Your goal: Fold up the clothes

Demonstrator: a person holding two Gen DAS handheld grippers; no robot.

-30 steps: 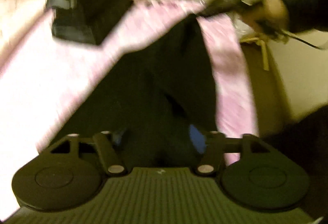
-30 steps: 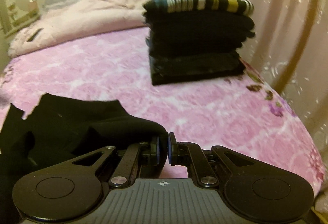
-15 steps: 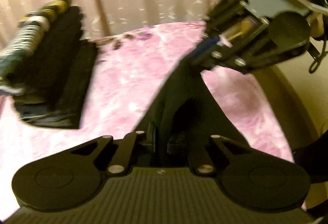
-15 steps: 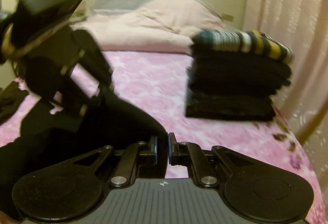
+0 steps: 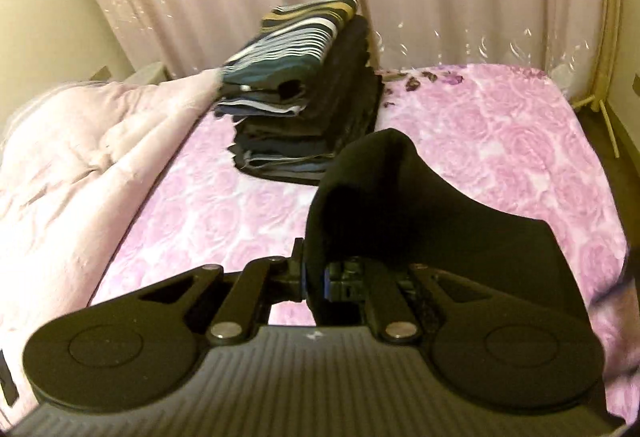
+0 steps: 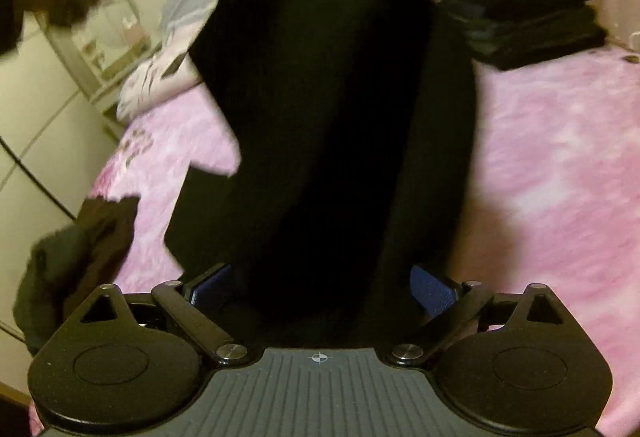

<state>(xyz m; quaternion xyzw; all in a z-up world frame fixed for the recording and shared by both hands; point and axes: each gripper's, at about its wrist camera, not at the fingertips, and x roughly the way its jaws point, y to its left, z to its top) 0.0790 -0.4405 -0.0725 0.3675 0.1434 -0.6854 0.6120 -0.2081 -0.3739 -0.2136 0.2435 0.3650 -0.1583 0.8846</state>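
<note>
Black fabric everywhere: the black garment [image 5: 420, 213] hangs just in front of the folded stack [image 5: 304, 93], pinched tight in the left gripper [image 5: 316, 279]. The right gripper [image 6: 320, 285] is opening wide, cloth loose between its pads. Stack's mostly built; this piece and a dark heap [image 6: 80, 249] well left of it remain. Plenty of pink bedspread [image 5: 500, 141] free right of the stack.

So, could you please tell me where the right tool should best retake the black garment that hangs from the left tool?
Probably the black garment's lower hanging edge, approached from below, near the open right tool. The left tool already pinches its top fold, so the cloth drapes in a long strip.
</note>
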